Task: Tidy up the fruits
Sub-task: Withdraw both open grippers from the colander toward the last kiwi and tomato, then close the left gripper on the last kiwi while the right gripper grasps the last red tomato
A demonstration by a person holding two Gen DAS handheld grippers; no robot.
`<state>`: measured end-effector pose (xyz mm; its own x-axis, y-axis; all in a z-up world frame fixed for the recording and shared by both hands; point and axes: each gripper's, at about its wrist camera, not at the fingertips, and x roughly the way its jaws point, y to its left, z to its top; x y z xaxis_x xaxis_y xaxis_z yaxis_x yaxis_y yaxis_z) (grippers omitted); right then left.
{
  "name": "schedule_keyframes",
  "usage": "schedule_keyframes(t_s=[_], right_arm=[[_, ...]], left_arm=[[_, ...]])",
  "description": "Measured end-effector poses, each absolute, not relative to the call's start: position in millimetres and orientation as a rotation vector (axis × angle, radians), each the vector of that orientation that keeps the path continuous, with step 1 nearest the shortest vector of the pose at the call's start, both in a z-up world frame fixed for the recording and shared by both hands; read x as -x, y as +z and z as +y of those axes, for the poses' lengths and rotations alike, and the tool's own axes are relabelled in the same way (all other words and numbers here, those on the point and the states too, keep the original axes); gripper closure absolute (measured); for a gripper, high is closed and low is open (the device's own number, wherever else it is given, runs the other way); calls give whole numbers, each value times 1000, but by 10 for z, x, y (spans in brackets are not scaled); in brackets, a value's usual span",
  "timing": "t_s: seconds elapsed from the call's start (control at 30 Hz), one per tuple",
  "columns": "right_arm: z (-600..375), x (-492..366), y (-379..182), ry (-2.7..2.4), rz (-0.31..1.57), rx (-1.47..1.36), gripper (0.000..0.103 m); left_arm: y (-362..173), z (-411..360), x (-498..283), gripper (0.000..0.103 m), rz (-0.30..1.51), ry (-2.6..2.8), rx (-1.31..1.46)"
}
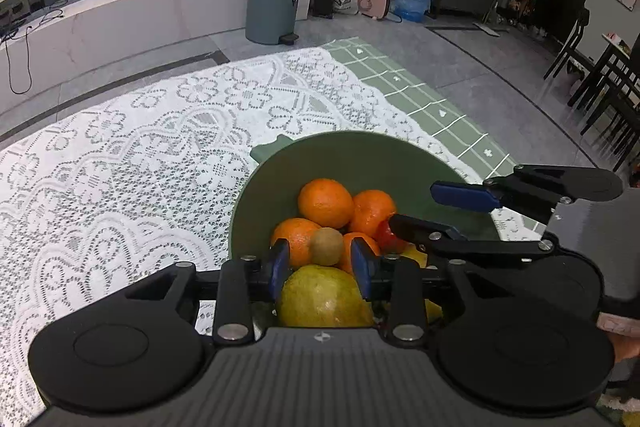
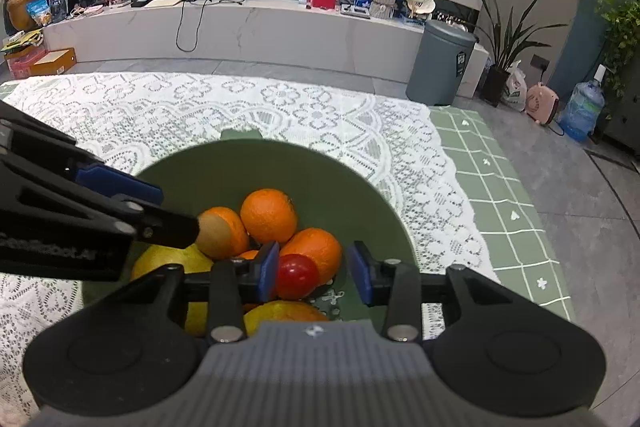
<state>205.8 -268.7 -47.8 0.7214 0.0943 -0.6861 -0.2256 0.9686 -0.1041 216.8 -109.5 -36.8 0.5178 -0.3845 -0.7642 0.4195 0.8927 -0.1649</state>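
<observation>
The fruits sit heaped in a green bowl [image 2: 360,187] on the lace-covered counter [image 1: 120,155]: several oranges [image 2: 269,215], a brown kiwi [image 1: 327,246], a small red fruit [image 2: 297,275] that may be a tomato or plum, and a big yellow pear-like fruit [image 1: 324,297] at the near side. Both tongs hang over the pile. The left tongs [image 1: 323,265] are released, the blue pads [image 1: 280,263] spread either side of the kiwi and yellow fruit without visibly touching them. The right tongs [image 2: 312,273] are spread too; the red fruit lies close against the left-hand pad, though I cannot tell whether it touches. In the right wrist view the left tongs come in from nine o'clock, a finger tip right by the kiwi; in the left wrist view the right tongs enter from three o'clock. I'd judge the oranges firm and moderately heavy, with dimpled skin that grips well across the widest part. The kiwi is light and likely soft, so a gentle squeeze at its middle suits it. The glossy red fruit looks slippery and easily bruised.
</observation>
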Motion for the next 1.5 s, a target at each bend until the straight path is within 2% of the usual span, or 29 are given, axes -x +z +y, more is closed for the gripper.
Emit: schedule_keyframes(t_s=[0.07,0.2,0.33,0.43,0.63,0.9,1.5], right_arm=[[-2687,-2007,-420,167,733,172,52],[-2655,-1900,-306,158,722,141,48],[-2584,-1753,-204,161,713,82,37],[-2477,-1640,-138,182,702,54,34],[-2199,-1422,-68,233,659,30,34],[-1733,-1229,-132,340,657,51,34],[-995,-1159,-613,475,803,226,36]], left_arm=[[-274,-1052,-2085,63,880,-485,-36],[-86,-943,-1902,61,815,-460,-35],[45,-810,-1739,61,757,-422,-12],[92,-702,-1620,61,719,-391,1],[121,-429,-1378,61,680,-315,5],[1,57,-1186,61,713,-213,71],[-497,711,-916,61,849,-101,180]])
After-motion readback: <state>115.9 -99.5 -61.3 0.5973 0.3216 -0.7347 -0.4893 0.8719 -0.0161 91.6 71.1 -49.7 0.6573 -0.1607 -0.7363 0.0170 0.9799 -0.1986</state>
